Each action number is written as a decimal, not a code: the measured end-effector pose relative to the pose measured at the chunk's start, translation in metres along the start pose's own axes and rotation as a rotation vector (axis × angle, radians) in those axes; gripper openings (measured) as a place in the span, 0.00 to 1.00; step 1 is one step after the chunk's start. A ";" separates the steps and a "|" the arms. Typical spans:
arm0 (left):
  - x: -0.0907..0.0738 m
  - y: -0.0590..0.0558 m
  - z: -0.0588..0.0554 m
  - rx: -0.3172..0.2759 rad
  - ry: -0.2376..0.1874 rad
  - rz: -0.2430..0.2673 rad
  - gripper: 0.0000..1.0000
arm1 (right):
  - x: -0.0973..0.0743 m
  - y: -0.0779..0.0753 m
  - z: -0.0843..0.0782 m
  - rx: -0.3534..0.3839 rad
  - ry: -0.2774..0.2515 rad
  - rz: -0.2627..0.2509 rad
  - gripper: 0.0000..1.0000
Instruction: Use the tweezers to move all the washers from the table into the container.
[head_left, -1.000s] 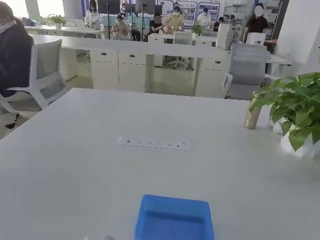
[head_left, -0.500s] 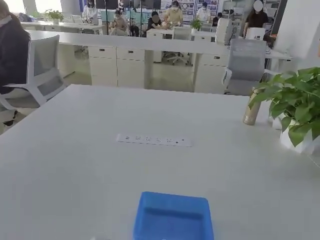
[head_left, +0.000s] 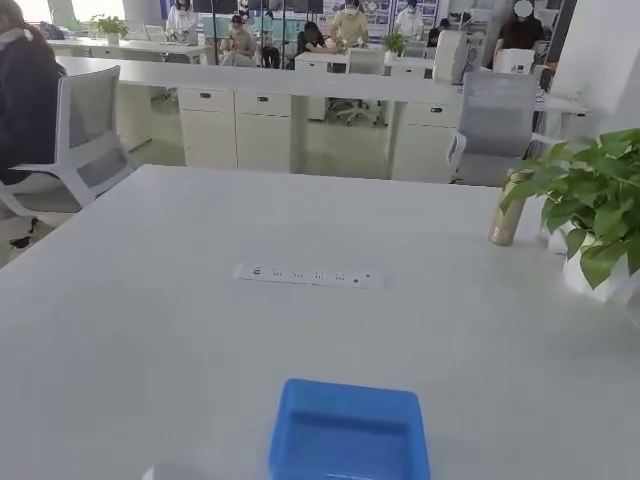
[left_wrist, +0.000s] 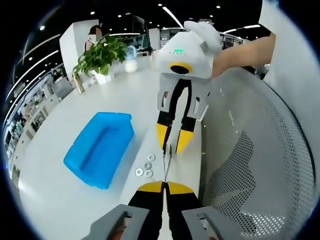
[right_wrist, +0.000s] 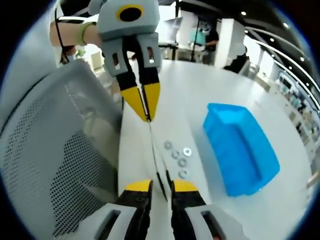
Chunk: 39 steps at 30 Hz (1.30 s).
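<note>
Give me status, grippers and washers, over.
Left gripper shut on thin metal tweezers; right gripper straddles them, grip unclear. Small metal washers on white table beside blue plastic container. Nothing blocking.

Slim metal tweezers (right_wrist: 151, 140) are held over the worktop (right_wrist: 200, 85), one end pinched in the left claw (right_wrist: 146, 114). Small silver washers (right_wrist: 179, 159) are spread flat, seen in the right gripper view at 9 o'clock from the open-topped blue container (right_wrist: 240, 145), near it.
</note>
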<state>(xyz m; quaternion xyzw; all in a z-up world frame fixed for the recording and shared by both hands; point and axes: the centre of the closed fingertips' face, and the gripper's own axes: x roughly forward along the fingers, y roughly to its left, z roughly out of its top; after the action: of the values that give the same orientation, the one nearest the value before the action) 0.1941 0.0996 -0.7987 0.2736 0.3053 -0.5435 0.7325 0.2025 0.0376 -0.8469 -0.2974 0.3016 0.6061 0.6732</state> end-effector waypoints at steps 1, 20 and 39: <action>-0.005 0.000 0.004 0.010 -0.007 0.010 0.00 | -0.001 0.001 0.003 -0.006 -0.015 0.011 0.11; -0.029 -0.013 0.030 0.163 0.052 -0.001 0.00 | 0.021 0.012 0.039 -0.086 -0.081 0.051 0.15; -0.039 0.009 0.033 0.222 0.087 0.000 0.00 | 0.040 -0.003 0.064 -0.099 -0.129 0.021 0.07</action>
<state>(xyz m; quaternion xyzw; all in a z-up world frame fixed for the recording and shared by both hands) 0.1994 0.1024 -0.7473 0.3764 0.2749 -0.5616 0.6836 0.2117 0.1118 -0.8364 -0.2875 0.2302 0.6452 0.6693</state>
